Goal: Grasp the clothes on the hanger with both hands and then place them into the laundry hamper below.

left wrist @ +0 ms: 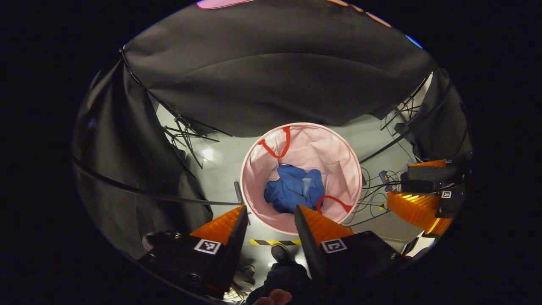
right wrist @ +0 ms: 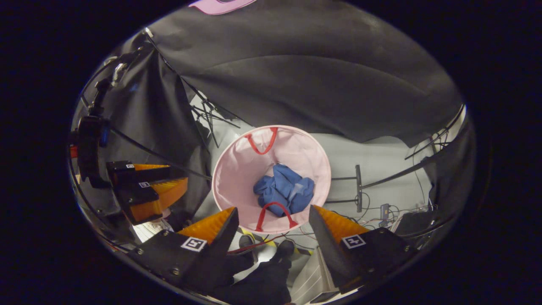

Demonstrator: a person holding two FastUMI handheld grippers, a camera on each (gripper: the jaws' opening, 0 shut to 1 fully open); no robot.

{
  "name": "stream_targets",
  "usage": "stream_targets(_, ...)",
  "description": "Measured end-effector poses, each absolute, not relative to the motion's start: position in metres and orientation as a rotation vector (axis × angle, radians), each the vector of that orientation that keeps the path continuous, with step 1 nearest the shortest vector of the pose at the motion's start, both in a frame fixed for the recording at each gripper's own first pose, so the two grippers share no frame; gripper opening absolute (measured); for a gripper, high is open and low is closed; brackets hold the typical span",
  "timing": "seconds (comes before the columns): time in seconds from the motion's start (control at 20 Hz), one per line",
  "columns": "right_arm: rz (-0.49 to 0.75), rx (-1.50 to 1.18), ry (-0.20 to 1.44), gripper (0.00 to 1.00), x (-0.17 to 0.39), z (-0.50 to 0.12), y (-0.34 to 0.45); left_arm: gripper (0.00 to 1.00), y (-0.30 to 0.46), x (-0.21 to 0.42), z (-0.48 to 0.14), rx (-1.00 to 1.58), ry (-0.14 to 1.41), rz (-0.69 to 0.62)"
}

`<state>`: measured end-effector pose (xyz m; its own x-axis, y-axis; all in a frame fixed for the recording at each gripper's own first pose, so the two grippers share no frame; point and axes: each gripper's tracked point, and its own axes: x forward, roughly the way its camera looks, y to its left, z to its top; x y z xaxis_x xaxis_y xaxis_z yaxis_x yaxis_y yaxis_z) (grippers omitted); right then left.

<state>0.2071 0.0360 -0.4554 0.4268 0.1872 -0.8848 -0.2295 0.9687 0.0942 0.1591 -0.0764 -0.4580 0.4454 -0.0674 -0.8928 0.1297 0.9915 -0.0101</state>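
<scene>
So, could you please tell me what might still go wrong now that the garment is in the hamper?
1. The pink hamper looks like soft fabric; lowering the open left tongs or right tongs onto its rim might tip it.
2. Cables lie on the floor beside it and could trip the person.
3. The blue clothes sit bunched; they may crease.

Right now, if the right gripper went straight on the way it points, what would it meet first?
Probably the near rim of the pink hamper, by its red handle, with the blue clothes beyond. The right gripper is open; depth is unclear.
</scene>
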Motion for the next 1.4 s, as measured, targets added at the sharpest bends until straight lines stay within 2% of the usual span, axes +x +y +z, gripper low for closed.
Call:
stream_targets(0.1, 0.238, -0.042, 1.075, 1.00, 0.197, -0.445, 0.036, 0.88, -0.070, 0.152, -0.453, 0.052, 1.073, -0.130)
stream_targets(0.2, 0.208, -0.020, 1.047, 1.00, 0.183, -0.435, 0.041, 1.00, -0.055, 0.140, -0.450, 0.062, 1.052, -0.126)
stream_targets(0.25, 0.191, -0.001, 1.032, 0.95, 0.173, -0.428, 0.045, 0.98, -0.055, 0.133, -0.448, 0.052, 1.052, -0.143)
stream_targets(0.3, 0.170, 0.017, 1.018, 1.00, 0.164, -0.422, 0.049, 1.00, -0.054, 0.124, -0.445, 0.040, 1.042, -0.158)
stream_targets(0.5, 0.071, 0.061, 0.942, 1.00, 0.129, -0.401, 0.052, 1.00, -0.038, 0.102, -0.428, 0.042, 0.975, -0.215)
stream_targets(0.7, 0.002, 0.067, 0.816, 1.00, 0.107, -0.353, 0.051, 1.00, -0.035, 0.085, -0.392, -0.008, 0.874, -0.260)
stream_targets(1.25, -0.059, 0.042, 0.530, 1.00, 0.061, -0.214, 0.060, 1.00, -0.047, 0.051, -0.252, -0.005, 0.503, -0.382)
stream_targets(1.3, -0.059, 0.038, 0.511, 0.95, 0.058, -0.204, 0.062, 1.00, -0.044, 0.049, -0.242, -0.004, 0.487, -0.380)
stream_targets(1.35, -0.061, 0.032, 0.490, 0.95, 0.056, -0.192, 0.063, 1.00, -0.041, 0.048, -0.237, -0.015, 0.477, -0.379)
stream_targets(1.4, -0.064, 0.030, 0.467, 1.00, 0.055, -0.180, 0.064, 1.00, -0.043, 0.047, -0.227, -0.035, 0.468, -0.378)
